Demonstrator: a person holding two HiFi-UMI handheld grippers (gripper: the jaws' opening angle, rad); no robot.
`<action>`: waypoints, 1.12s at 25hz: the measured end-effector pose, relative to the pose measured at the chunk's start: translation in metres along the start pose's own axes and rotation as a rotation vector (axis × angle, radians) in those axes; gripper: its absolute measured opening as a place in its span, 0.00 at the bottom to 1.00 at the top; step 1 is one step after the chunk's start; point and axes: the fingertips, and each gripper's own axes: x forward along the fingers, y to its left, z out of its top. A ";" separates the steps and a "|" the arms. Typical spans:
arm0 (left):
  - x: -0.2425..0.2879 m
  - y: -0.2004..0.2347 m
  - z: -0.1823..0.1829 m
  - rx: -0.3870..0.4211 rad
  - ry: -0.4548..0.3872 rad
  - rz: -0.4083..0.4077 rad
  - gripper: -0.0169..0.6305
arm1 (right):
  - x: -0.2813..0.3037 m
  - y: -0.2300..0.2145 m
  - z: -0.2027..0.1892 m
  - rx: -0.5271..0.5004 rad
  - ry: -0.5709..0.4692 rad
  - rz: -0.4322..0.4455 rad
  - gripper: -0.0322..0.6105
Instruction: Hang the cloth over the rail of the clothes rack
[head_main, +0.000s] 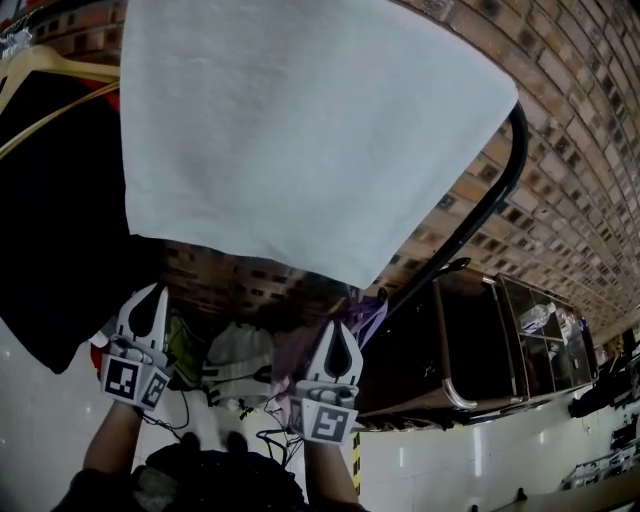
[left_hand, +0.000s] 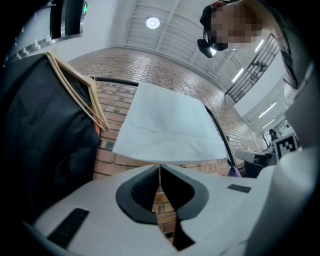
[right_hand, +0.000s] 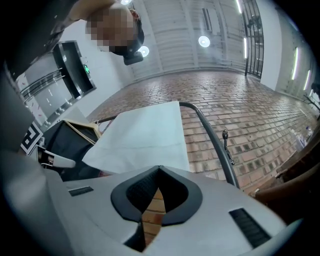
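White rectangular cloth (head_main: 300, 130) draped over black tubular rack rail (head_main: 522, 145); left tool (head_main: 152, 292) and right tool (head_main: 338, 328) below its near hem, both pressed together, empty; advisable: withdraw straight down, avoiding snagging.

- No word, number or brand can be read anywhere here.
- Below the white cloth (head_main: 300, 130), the left gripper (head_main: 152, 292) carries a black-and-white square marker (head_main: 123, 378) on its cube. It is a block pattern, with no letters.
- Also below the cloth and further right, the right gripper (head_main: 338, 328) carries a second marker (head_main: 328, 424), again pattern only.
- Up and left of the cloth in the left gripper view, a small green lit sign (left_hand: 85, 8) glows on a dark panel (left_hand: 70, 17). It is too small to read.
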 end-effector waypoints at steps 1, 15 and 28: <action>-0.002 0.001 0.000 -0.007 -0.002 -0.011 0.06 | -0.001 0.009 -0.002 0.003 0.011 0.011 0.09; -0.007 -0.004 -0.008 0.038 0.024 -0.120 0.06 | 0.001 0.087 -0.008 -0.037 0.061 0.126 0.10; -0.014 -0.001 -0.009 0.017 0.045 -0.134 0.06 | -0.007 0.096 -0.017 -0.061 0.127 0.127 0.10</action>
